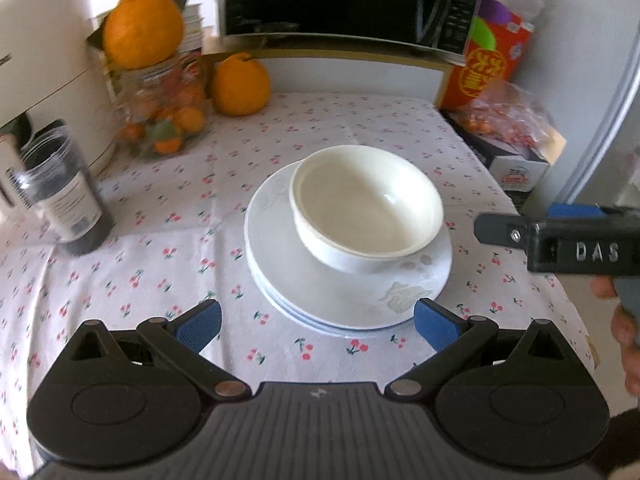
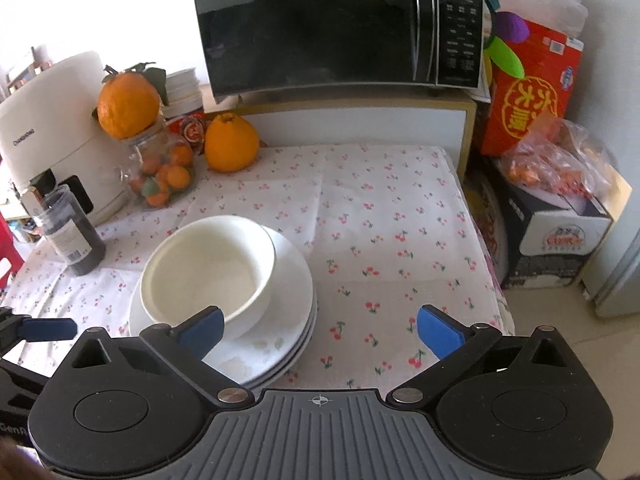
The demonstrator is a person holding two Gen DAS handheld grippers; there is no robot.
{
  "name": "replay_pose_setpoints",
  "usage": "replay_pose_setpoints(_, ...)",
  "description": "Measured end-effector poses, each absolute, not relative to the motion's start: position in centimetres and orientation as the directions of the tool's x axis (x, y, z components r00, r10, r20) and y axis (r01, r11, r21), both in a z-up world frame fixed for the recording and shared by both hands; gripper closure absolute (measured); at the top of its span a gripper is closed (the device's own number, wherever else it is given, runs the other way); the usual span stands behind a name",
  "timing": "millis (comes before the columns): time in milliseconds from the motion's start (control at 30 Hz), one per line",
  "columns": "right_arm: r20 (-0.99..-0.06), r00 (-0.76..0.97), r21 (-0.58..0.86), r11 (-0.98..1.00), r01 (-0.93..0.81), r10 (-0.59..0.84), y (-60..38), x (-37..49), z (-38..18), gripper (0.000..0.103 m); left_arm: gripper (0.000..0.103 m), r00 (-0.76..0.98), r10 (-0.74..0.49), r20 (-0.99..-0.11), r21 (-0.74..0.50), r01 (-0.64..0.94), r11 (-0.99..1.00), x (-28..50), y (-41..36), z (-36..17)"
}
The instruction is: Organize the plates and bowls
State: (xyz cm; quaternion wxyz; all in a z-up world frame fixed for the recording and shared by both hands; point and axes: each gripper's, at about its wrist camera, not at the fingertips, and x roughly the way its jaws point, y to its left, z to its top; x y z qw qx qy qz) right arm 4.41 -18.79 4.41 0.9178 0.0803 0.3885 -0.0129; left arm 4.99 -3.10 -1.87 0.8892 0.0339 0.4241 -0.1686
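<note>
- Left gripper [image 1: 316, 326]: jaws wide open, nothing held, blue pads [image 1: 199, 326] low over the cloth, just in front of the plates.
- Right gripper [image 2: 318, 330]: jaws wide open too, nothing held; left pad in front of the bowl's side, right pad over bare cloth.
- White bowl [image 1: 366, 208] sitting upright on top of the stack of white plates [image 1: 280, 276], a bit off to one side; looks like a second bowl nested inside, hard to tell.
- Plates lying flat in the middle of the cherry tablecloth [image 1: 168, 240].
- Dark jar [image 2: 72, 232] near the left edge, well apart from the plates.
- Glass jar [image 2: 162, 176] of small oranges further back, big orange [image 2: 128, 104] resting on top.
- Another orange [image 2: 231, 142] on the cloth beside the glass jar.
- White cooker [image 2: 48, 140] at far left.
- Black microwave [image 2: 332, 24] up on a shelf at the back.
- Red box [image 2: 528, 92] and bag of snacks [image 2: 560, 160] off to the right.
</note>
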Motion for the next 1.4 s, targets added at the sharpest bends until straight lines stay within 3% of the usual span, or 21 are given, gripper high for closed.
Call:
replay_pose_setpoints(300, -0.743, 0.669, 0.110, 0.984, 0.143, -0.015, -17.2, 3.0, 4.2, 0.000, 0.000, 0.613, -0.174, -0.770, -0.075, 0.183, 0.980, 4.7, -2.4, -1.4)
replay_pose_setpoints(700, -0.727, 0.687, 0.073, 0.992, 0.107, -0.021, -15.4, 2.9, 4.2, 0.000, 0.000, 0.661, -0.032, -0.749, 0.036, 0.089, 0.995, 4.2, -2.2, -0.9)
replay_pose_setpoints(1400, -0.725, 0.688, 0.064, 0.994, 0.091, -0.017, -15.1, 3.2, 4.2, 0.000, 0.000, 0.658, -0.018, -0.753, 0.046, 0.080, 0.996, 4.3, -2.0, -1.1)
